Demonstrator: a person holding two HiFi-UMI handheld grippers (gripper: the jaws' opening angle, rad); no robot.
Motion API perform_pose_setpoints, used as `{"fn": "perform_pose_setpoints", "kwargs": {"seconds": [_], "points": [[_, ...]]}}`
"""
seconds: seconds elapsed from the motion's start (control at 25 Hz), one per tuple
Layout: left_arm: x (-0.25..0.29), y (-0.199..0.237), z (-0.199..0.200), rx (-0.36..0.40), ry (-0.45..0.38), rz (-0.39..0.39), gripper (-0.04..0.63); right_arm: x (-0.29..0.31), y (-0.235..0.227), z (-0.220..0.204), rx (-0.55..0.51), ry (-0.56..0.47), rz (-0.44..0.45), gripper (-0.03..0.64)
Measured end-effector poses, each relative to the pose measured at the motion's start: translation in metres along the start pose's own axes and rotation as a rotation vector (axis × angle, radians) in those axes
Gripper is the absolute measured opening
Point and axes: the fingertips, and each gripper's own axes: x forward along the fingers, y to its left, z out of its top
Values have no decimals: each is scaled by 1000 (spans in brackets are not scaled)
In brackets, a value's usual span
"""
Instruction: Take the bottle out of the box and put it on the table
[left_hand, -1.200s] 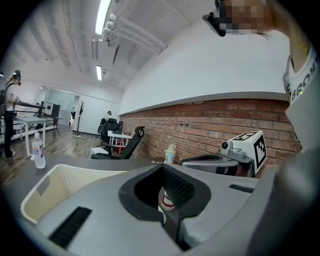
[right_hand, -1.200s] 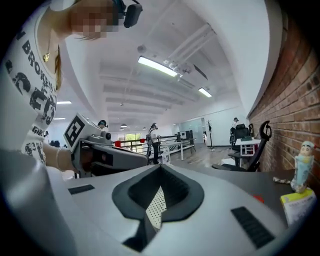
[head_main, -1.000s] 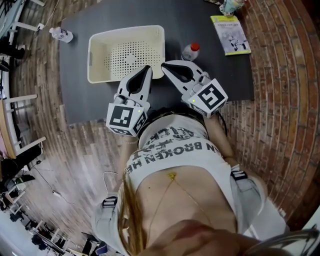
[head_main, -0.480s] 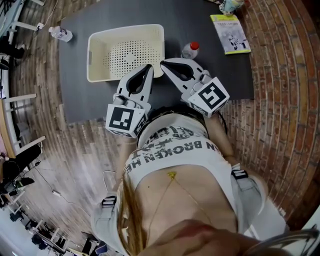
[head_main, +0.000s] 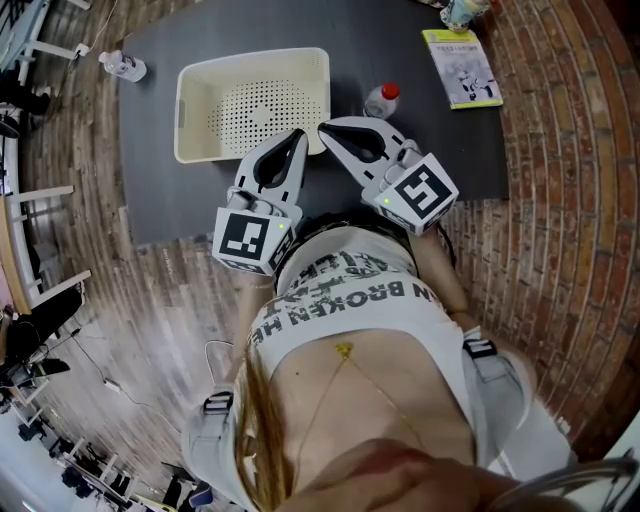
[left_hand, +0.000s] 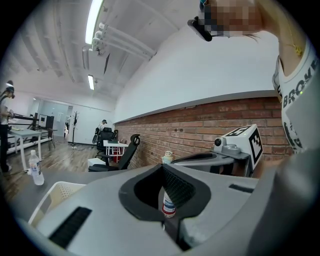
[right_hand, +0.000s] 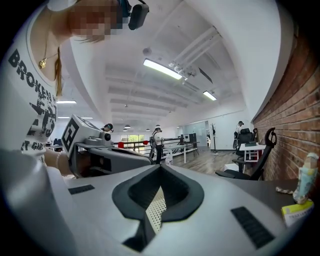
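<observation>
Cream box (head_main: 252, 105) sat on the dark table (head_main: 160, 190), and the red-capped bottle (head_main: 381, 101) stood just right of it, out on the table. Nearer, the left gripper (head_main: 298, 134) and right gripper (head_main: 323, 129) hovered, jaws pressed together, empty.

Beyond my left gripper (left_hand: 161, 166) a brick wall (left_hand: 200, 131) runs off to its right, with a plain white wall (left_hand: 200, 70) above it and a black chair (left_hand: 126, 150) ahead. Above my right gripper (right_hand: 160, 166) hang strip lights (right_hand: 162, 69). Ahead of it I see wood floor (right_hand: 205, 161) and white tables (right_hand: 248, 148).
</observation>
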Motion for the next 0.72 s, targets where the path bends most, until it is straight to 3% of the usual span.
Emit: {"fn": "perform_pose_setpoints", "kwargs": {"seconds": [0.72], "points": [[1, 2, -3, -3, 8, 1, 0, -1, -2, -3, 11, 26, -10, 8]]}}
